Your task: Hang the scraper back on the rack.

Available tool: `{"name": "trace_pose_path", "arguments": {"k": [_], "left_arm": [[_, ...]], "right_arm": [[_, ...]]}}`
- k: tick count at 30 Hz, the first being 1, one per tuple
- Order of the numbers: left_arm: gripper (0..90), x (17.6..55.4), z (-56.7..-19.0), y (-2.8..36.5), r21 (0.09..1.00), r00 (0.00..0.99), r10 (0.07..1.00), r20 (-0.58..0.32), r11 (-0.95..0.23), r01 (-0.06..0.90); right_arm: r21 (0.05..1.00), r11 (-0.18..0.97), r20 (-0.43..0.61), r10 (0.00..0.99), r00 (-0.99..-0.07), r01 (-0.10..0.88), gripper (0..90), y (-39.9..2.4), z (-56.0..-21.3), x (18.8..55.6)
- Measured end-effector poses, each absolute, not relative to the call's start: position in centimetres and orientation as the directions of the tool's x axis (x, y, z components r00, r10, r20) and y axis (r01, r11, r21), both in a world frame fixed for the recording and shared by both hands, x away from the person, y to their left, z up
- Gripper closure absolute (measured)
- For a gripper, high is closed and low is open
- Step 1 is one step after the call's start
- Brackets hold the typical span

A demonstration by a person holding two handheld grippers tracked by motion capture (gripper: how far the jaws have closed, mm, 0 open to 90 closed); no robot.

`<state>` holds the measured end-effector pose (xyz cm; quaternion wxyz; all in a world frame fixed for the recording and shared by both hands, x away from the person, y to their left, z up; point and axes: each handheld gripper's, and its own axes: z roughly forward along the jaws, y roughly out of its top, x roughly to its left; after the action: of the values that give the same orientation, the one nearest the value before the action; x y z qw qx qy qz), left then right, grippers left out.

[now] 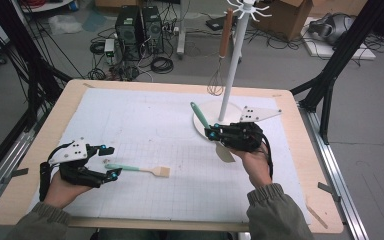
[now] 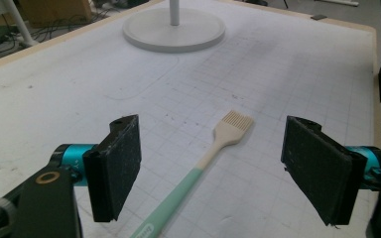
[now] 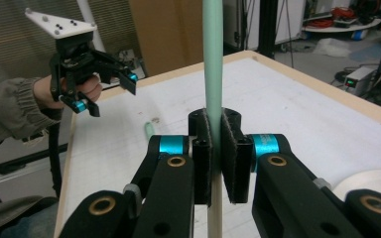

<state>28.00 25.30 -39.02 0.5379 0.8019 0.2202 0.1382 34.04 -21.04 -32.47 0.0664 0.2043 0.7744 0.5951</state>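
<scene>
Presently: right gripper [image 3: 217, 158], frame centre, jaws clenched on a mint-handled spatula [image 1: 200, 116]; the thin handle may pivot. Left gripper [image 2: 218, 173], jaws released, straddles the brush [image 2: 213, 148] on the worktop [image 2: 278, 64]; it could get nudged.

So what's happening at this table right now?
A person works with a handheld gripper in each hand. The right gripper is clamped on the handle of a mint-handled spatula, held up near the white rack stand, where a whisk already hangs. The left gripper is open, its jaws either side of a pastry brush lying flat on the grid mat, not gripping it.
</scene>
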Motion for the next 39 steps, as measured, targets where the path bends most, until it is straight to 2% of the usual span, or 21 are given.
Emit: {"name": "trace_pose_path", "arguments": {"k": [39], "left_arm": [[24.2,28.1,-39.3,25.9,0.923,0.860,0.510,-0.015,-0.323,0.207]], "right_arm": [[0.968,0.182,0.047,0.539,-0.841,0.171,84.4,-24.0,-23.2,39.8]]}}
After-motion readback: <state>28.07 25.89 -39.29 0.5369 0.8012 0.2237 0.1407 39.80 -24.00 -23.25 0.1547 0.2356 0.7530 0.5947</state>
